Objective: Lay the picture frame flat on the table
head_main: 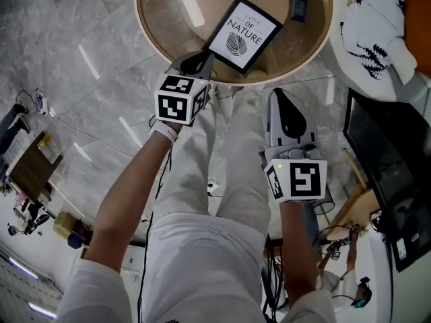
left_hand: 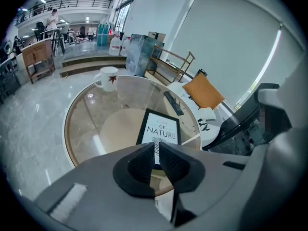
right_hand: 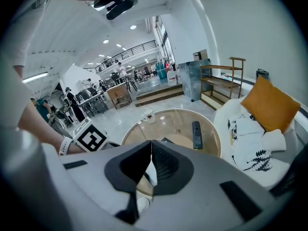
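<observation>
Marble floor, round glass table (head_main: 145, 25) just past your knees. Your right gripper (head_main: 278, 96) hangs short of the rim, jaws pressed together on nothing. Your left gripper (head_main: 204, 60) pinches the near bottom edge of the picture frame (head_main: 242, 33), which looks propped on the glass, not yet flat. Lower it slowly and let go only once the back rests fully. At the far side stands a white mug (left_hand: 107, 77), contents unseen.

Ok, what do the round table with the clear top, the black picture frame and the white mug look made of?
Round table: glossy glass top, see-through and streaked by reflections; its rim looks like pale wood. Black picture frame: thin matte border, plastic or painted wood, can't tell which. White mug: probably glazed ceramic, smooth and bright.
</observation>
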`<state>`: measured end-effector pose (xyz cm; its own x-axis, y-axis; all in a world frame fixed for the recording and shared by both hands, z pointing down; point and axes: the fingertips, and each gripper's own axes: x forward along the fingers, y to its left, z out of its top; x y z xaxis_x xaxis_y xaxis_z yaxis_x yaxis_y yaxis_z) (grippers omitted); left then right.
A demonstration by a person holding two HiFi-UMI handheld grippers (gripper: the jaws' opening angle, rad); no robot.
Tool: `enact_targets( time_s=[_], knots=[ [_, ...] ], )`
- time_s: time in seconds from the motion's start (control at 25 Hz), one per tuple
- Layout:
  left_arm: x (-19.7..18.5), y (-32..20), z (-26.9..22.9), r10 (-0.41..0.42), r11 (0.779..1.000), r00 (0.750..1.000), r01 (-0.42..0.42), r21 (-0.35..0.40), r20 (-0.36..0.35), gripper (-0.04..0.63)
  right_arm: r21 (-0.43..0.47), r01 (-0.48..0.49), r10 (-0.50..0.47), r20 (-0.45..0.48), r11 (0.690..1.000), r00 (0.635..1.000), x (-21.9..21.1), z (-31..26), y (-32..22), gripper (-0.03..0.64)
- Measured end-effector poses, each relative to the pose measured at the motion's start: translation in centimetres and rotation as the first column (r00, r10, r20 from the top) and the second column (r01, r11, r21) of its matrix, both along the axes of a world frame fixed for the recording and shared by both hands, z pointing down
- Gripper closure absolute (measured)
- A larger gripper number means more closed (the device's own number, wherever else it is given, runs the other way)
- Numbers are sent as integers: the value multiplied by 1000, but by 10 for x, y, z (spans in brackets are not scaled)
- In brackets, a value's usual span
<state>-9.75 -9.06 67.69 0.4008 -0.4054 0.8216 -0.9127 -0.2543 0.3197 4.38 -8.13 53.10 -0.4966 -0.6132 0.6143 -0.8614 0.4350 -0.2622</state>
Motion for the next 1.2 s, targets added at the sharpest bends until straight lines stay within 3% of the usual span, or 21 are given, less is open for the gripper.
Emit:
enact_targets(
  time_s=[0.6, 0.8, 1.0, 1.2],
  knots=[
    [14, 16, -189, -10, 991, 999, 6, 131, 33, 591, 46, -28, 27, 12, 999, 1000, 26, -124, 16, 612],
    [20, 21, -257, -25, 977, 998, 14, 215, 50, 591, 77, -31, 32, -2, 997, 999, 36, -166, 23, 612],
    [22, 32, -312, -47, 963, 999, 42, 267, 12, 591, 103, -51, 51, 6, 993, 999, 45, -202, 27, 612],
    [21, 50, -369, -64, 942, 998, 64, 329, -11, 592, 86, 12, -12, 4, 996, 1000, 45, -232, 41, 612]
  ],
)
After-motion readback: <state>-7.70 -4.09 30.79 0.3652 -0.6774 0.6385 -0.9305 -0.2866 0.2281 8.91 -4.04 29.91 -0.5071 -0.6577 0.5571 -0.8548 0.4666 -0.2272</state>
